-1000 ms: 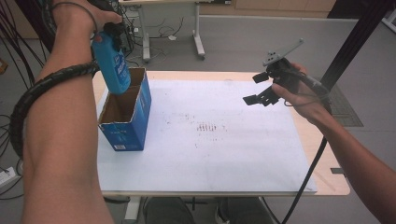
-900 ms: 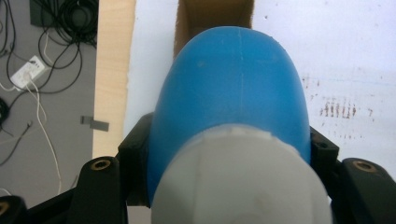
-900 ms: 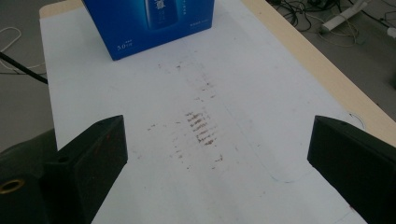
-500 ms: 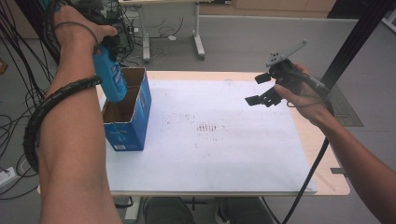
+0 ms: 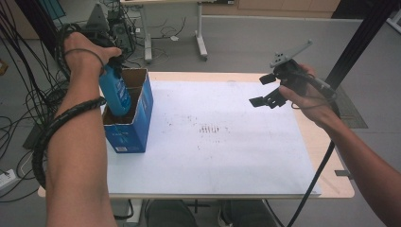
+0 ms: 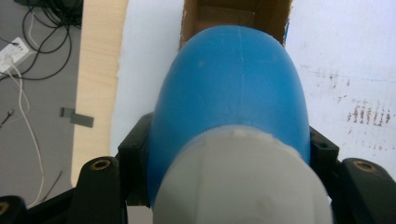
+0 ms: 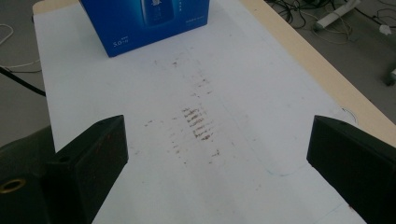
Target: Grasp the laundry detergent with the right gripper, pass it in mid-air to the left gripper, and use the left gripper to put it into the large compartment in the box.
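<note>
A blue bottle [image 5: 116, 92] with a pale grey cap [image 6: 240, 182] hangs bottom-down, its lower part inside the open blue carton [image 5: 130, 127] at the table's left. My left gripper [image 5: 109, 61] is shut on the bottle's upper end; in the left gripper view both black jaws press its sides, and the bottle [image 6: 233, 88] points into the carton's brown inside [image 6: 224, 16]. My right gripper [image 5: 265, 91] is held above the table's right part, open, nothing between its jaws. In the right gripper view the carton [image 7: 149, 21] stands far off.
A white sheet [image 5: 213, 142] with brownish smudges [image 5: 210, 128] covers most of the wooden table [image 5: 338, 182]. Cables and a power strip [image 6: 11, 53] lie on the floor to the left. A desk's legs [image 5: 201, 42] stand behind the table.
My left hand has come down with the blue bottle, whose lower end has sunk from above the carton's rim into the carton. The right gripper has stayed in place.
</note>
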Demonstrator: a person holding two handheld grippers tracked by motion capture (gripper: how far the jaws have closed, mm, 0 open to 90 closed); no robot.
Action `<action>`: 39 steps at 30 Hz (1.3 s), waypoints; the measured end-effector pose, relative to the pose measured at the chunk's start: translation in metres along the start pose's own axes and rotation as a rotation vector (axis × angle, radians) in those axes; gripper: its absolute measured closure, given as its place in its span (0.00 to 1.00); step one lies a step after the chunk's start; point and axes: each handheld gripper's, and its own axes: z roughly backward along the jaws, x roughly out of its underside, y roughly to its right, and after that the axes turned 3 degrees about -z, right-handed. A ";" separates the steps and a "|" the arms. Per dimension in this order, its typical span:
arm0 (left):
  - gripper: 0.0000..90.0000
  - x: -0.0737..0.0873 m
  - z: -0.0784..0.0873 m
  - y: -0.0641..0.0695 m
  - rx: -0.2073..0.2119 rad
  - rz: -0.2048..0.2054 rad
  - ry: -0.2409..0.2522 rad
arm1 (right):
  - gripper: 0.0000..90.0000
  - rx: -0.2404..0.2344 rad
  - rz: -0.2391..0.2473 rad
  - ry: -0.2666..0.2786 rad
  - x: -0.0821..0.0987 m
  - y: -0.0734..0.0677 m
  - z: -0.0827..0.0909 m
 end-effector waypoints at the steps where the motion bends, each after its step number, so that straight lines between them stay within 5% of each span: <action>1: 0.41 0.001 -0.004 0.000 0.001 -0.002 0.005 | 0.06 0.000 0.000 -0.004 0.000 0.000 -0.001; 16: 0.41 0.009 -0.054 0.000 0.006 -0.019 -0.013 | 0.06 0.000 0.000 -0.023 0.000 -0.001 -0.010; 39: 0.41 0.019 -0.103 0.011 -0.004 -0.057 -0.022 | 0.06 0.015 -0.015 -0.024 0.006 0.002 -0.009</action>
